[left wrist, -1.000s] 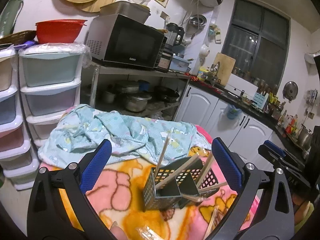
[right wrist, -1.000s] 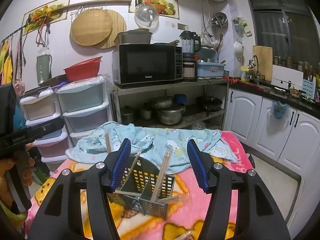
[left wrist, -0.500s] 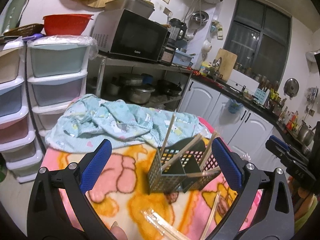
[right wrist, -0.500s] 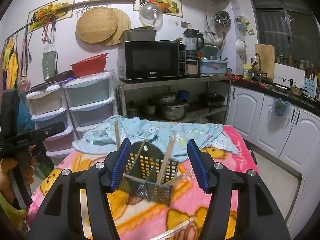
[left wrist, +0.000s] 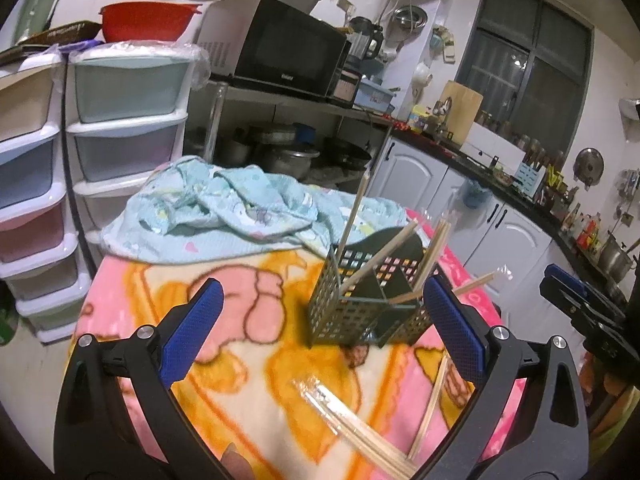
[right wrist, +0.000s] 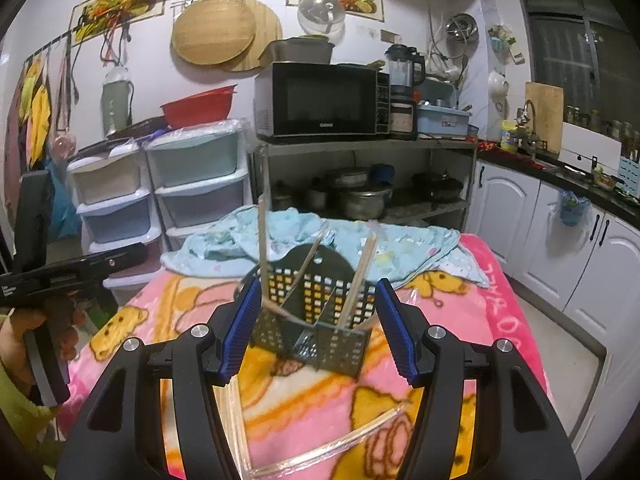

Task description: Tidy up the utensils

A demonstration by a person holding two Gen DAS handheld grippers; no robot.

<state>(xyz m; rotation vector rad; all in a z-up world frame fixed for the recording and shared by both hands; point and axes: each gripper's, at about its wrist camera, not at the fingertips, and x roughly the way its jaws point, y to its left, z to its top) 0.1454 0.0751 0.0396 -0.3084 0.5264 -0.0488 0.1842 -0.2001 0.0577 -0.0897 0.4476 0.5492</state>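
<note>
A dark perforated utensil caddy (left wrist: 360,304) stands on the pink and orange blanket (left wrist: 256,356); it also shows in the right wrist view (right wrist: 316,312). Several wooden chopsticks (left wrist: 352,216) stick up out of it. More chopsticks in clear wrap (left wrist: 356,436) lie on the blanket in front of it, and in the right wrist view (right wrist: 344,444). My left gripper (left wrist: 320,336) is open and empty, back from the caddy. My right gripper (right wrist: 318,328) is open and empty, its fingers on either side of the caddy in view.
A crumpled light blue cloth (left wrist: 240,208) lies at the blanket's far side. Plastic drawer units (left wrist: 124,120) stand at left, a shelf with a microwave (right wrist: 320,100) and pots behind, white cabinets (right wrist: 560,248) at right.
Both grippers have pulled back and up from the caddy. The wrapped chopsticks on the blanket have come into view. Both stay open.
</note>
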